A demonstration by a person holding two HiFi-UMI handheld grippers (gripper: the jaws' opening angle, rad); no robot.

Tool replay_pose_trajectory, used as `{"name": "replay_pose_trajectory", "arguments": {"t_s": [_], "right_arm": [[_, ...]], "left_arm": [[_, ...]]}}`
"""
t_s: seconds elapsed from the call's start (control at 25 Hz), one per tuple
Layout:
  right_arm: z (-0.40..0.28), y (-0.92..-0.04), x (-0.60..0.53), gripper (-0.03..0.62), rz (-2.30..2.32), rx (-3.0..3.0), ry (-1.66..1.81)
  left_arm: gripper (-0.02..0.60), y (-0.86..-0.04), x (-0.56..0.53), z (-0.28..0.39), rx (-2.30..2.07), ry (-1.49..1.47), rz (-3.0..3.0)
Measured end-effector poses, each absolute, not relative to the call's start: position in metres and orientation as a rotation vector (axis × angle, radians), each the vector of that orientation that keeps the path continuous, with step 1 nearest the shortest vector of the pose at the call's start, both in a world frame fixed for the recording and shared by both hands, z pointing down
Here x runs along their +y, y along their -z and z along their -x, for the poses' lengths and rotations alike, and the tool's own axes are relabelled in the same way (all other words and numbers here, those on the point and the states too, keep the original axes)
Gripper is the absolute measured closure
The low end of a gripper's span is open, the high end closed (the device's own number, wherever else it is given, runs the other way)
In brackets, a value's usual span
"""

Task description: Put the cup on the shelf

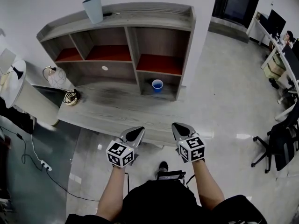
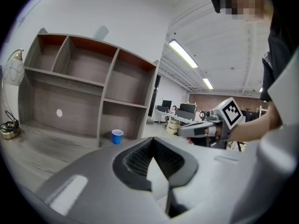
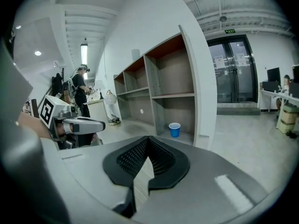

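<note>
- The blue cup [image 1: 157, 85] stands upright in the bottom right compartment of the wooden shelf unit [image 1: 140, 20], near that compartment's front edge and touched by neither gripper.
- The compartment above the cup has a red floor, as do the two upper compartments to its left; these show nothing inside.
- A pale grey tumbler [image 1: 93, 9] stands on top of the shelf unit, toward its left end.
- The shelf unit sits at the back of a grey wood-grain desktop [image 1: 117, 108], with a coiled cable [image 1: 71, 97] lying at the desktop's left end.
- The left gripper [image 1: 133, 135] hangs in front of the desktop edge, well apart from the cup, its jaws together with nothing between them.
- The right gripper [image 1: 181, 129] is level with it just to the right, its jaws likewise closed and empty, pointing toward the shelf.
- A black office chair [image 1: 275, 143] stands on the glossy floor far to the right.
</note>
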State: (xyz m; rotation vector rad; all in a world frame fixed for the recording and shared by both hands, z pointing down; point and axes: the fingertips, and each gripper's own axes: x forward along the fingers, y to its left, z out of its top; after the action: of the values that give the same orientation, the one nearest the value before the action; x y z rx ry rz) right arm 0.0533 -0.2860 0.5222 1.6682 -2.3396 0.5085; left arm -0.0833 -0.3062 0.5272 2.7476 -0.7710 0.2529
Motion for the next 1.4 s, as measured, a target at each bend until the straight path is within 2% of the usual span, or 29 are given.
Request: {"name": "replay_pose_trajectory", "arguments": {"t_s": [0.56, 1.4], "right_arm": [[0.000, -0.519, -0.184, 0.582, -1.716, -2.271, -0.496], [-0.024, -0.513, -0.152, 0.583, -1.701, -2.278, -0.481]], "left_arm": [[0.581, -0.535, -0.214, 0.137, -0.711, -0.215, -2.725], [0.581, -0.540, -0.189, 0.106, -0.747, -0.236, -2.716]]}}
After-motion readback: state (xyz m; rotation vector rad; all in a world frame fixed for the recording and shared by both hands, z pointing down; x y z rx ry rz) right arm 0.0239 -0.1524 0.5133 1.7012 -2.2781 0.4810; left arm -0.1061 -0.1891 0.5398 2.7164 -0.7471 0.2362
